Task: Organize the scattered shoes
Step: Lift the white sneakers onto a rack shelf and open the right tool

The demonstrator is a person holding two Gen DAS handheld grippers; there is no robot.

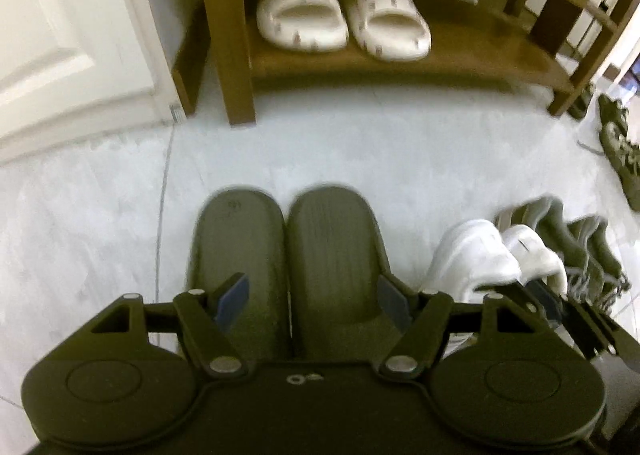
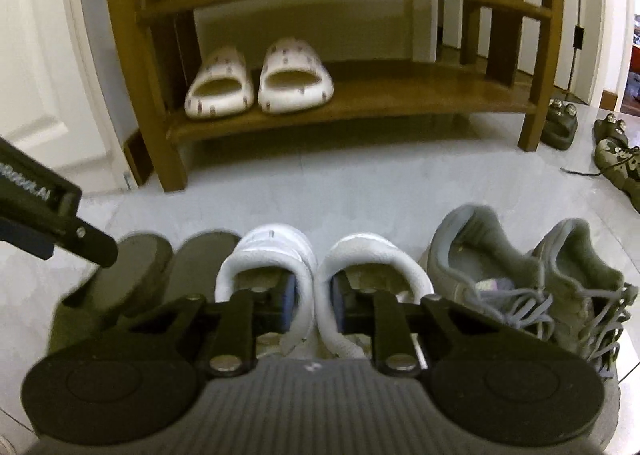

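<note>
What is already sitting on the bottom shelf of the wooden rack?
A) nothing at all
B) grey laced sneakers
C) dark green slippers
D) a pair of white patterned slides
D: the white patterned slides sit side by side on the wooden rack's lowest shelf; the other shoes are not on the rack.

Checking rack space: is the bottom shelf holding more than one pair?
No, only the white slides sit on the bottom shelf; the rest of it is bare.

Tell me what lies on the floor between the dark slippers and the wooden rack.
Nothing: bare pale floor separates the dark slippers from the wooden rack, clearest in the left wrist view.
</note>
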